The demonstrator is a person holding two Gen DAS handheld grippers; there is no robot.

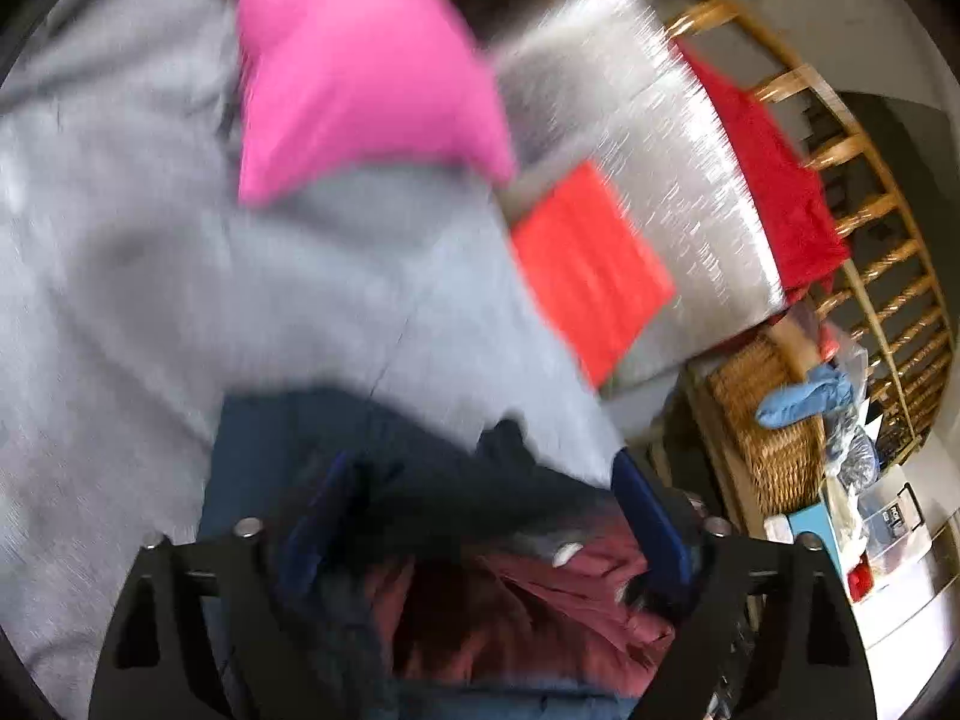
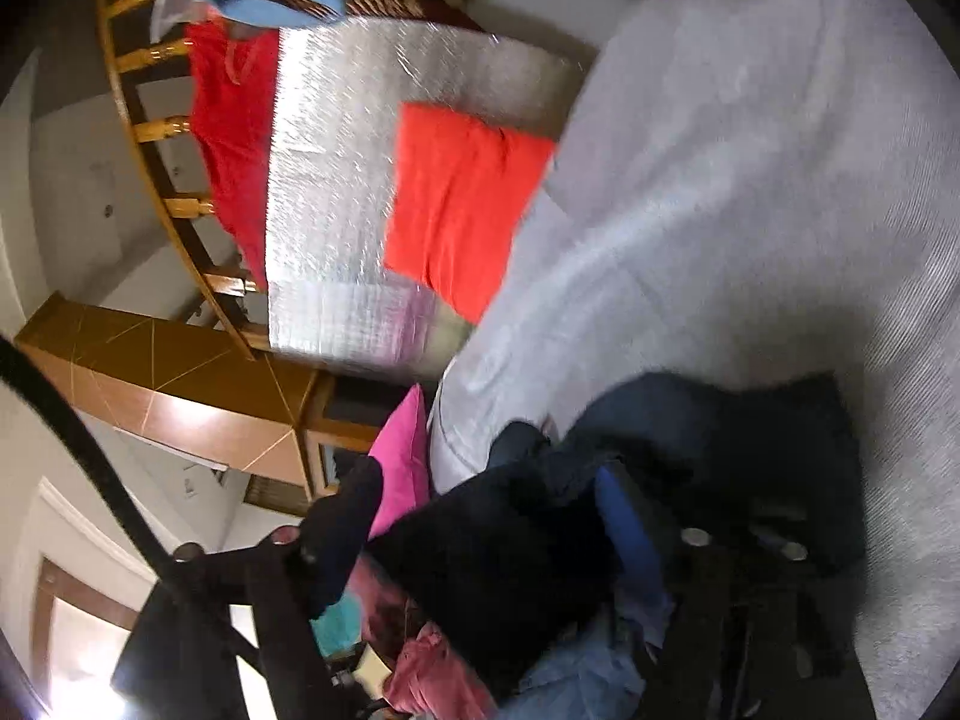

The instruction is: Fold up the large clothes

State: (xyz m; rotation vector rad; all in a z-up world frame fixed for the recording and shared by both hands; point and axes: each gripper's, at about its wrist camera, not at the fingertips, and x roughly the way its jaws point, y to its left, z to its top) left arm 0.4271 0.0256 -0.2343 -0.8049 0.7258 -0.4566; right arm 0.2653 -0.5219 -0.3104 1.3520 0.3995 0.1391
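Left wrist view only: we see a wicker basket (image 1: 774, 420) with a blue cloth (image 1: 804, 396) on its rim, and clear plastic boxes (image 1: 888, 516) at the right edge
Right wrist view only: we see a brown wooden cabinet (image 2: 174, 384) and a bright doorway (image 2: 72, 636) low on the left
Both views: we see a silver mat (image 1: 648, 138) with an orange folded cloth (image 1: 588, 276) on it, a red cloth (image 1: 774, 180) beside the wooden railing (image 1: 870, 204), and a pink cushion (image 1: 354, 66)
Task garment: the large grey garment (image 1: 180, 276) fills most of each view, with a dark blue cloth (image 1: 384, 450) bunched at its lower edge
Left gripper (image 1: 480, 504): tilted, blue fingers clenched on the dark blue cloth
Right gripper (image 2: 492, 516): rolled sideways; dark cloth lies between the fingers, but we cannot tell if they grasp it
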